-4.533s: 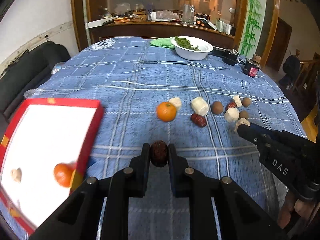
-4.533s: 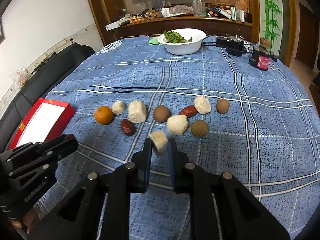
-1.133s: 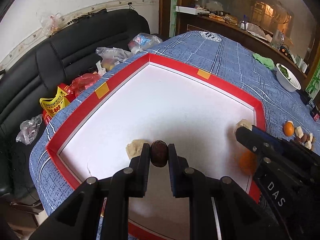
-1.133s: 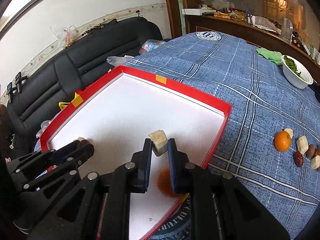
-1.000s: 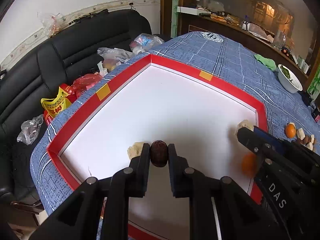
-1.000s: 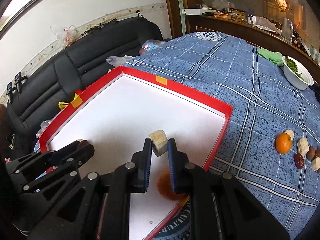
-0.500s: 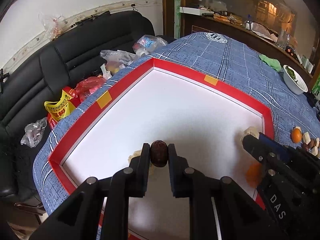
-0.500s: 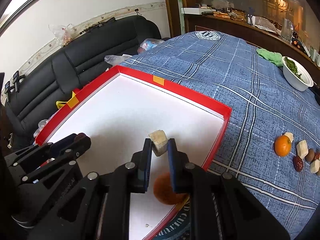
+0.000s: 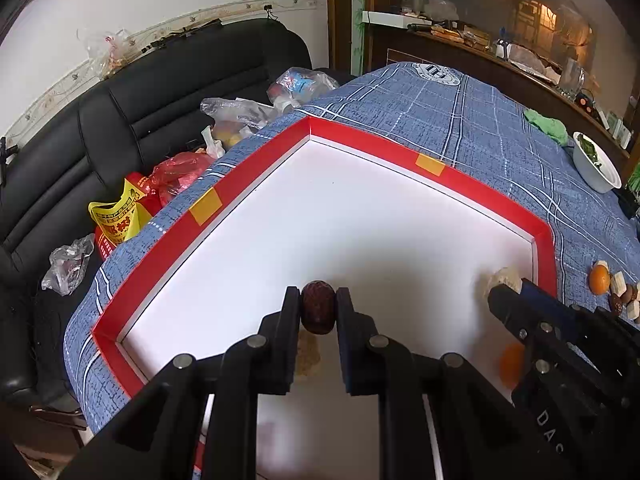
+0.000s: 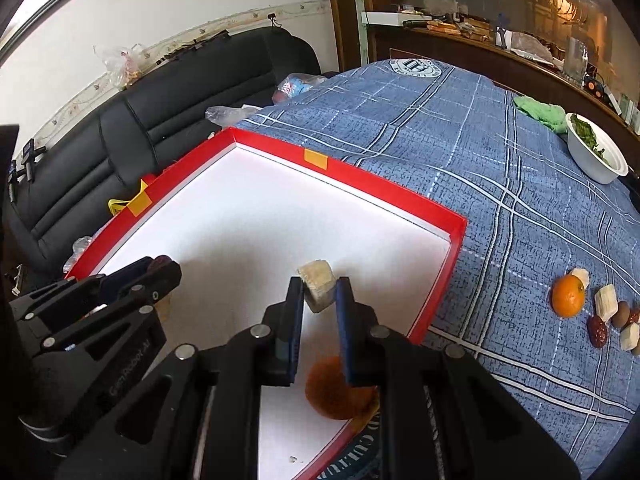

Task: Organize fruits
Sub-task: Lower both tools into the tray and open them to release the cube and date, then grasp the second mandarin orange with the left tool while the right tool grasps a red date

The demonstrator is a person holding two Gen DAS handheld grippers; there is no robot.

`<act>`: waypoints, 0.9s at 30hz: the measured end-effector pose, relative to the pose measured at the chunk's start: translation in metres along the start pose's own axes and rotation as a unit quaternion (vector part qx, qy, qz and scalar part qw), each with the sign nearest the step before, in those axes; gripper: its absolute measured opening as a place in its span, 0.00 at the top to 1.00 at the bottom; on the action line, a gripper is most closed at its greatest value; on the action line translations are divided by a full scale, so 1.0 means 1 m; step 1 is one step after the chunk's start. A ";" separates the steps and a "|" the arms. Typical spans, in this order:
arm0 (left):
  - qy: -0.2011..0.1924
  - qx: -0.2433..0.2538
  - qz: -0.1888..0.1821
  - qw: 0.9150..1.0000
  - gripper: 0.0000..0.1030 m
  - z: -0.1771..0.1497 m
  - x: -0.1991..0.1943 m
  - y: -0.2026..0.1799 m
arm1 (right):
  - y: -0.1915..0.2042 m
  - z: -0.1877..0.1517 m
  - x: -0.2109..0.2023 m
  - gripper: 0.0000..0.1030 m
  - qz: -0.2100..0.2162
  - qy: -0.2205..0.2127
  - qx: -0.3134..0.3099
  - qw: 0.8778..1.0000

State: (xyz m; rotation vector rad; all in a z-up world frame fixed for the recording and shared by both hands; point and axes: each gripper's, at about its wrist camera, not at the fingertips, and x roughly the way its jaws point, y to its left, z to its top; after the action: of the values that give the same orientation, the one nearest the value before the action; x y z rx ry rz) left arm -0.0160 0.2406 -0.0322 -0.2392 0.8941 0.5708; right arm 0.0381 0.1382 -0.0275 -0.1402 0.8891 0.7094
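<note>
A dark red date (image 9: 318, 307) is clamped at its waist by the left gripper (image 9: 318, 312), lower centre of frame, above the red-rimmed tray (image 9: 248, 172). A pale cut chunk (image 10: 317, 285) is pinched across its flat sides by the right gripper (image 10: 319, 300). Both pieces are judged light; the chunk probably soft and crumbly, the date's skin smooth and likely slippery.

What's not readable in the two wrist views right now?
- Left wrist: pale piece in the red tray, mostly behind the left tongs and their date.
- Right wrist: orange partly behind the right tongs.
- Both: tray's near edge cut off.
</note>
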 end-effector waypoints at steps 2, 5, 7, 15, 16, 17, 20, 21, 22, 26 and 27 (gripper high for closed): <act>0.001 -0.002 0.002 1.000 0.85 0.000 0.001 0.001 | 0.001 0.000 0.001 0.82 0.000 0.002 -0.001 1.000; 0.006 -0.006 0.008 1.000 0.85 0.000 0.002 0.002 | 0.003 -0.001 0.003 0.82 -0.001 0.008 -0.004 1.000; 0.012 -0.007 0.008 1.000 0.84 0.002 0.004 0.003 | 0.003 -0.002 0.005 0.82 -0.004 0.016 -0.005 1.000; -0.004 -0.022 0.028 0.999 0.33 0.002 -0.007 0.009 | 0.002 -0.005 -0.011 0.48 -0.004 0.005 -0.001 1.000; -0.006 -0.021 0.029 0.999 0.31 0.002 -0.011 0.009 | 0.000 -0.007 -0.017 0.47 0.001 0.001 0.005 1.000; -0.008 -0.021 0.029 0.999 0.30 0.001 -0.013 0.009 | -0.002 -0.008 -0.022 0.42 0.001 -0.005 0.010 1.000; -0.031 -0.027 0.021 0.999 0.28 -0.003 -0.027 0.007 | -0.007 -0.015 -0.042 0.36 -0.005 -0.028 0.016 0.999; -0.037 -0.027 0.018 0.999 0.28 -0.004 -0.031 0.005 | -0.009 -0.017 -0.047 0.36 -0.007 -0.033 0.018 0.999; -0.046 -0.026 0.011 0.999 0.28 -0.006 -0.036 0.002 | -0.013 -0.022 -0.056 0.36 -0.007 -0.041 0.022 0.999; -0.077 -0.003 -0.016 0.997 0.28 -0.013 -0.057 -0.020 | -0.041 -0.043 -0.087 0.36 -0.023 -0.067 0.045 0.996; -0.081 0.005 -0.024 0.996 0.28 -0.015 -0.060 -0.025 | -0.047 -0.047 -0.092 0.36 -0.027 -0.070 0.051 0.996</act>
State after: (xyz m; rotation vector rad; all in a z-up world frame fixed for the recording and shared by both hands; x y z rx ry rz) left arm -0.0408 0.1913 0.0051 -0.2025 0.7324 0.5325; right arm -0.0021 0.0371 0.0035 -0.0240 0.7833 0.6142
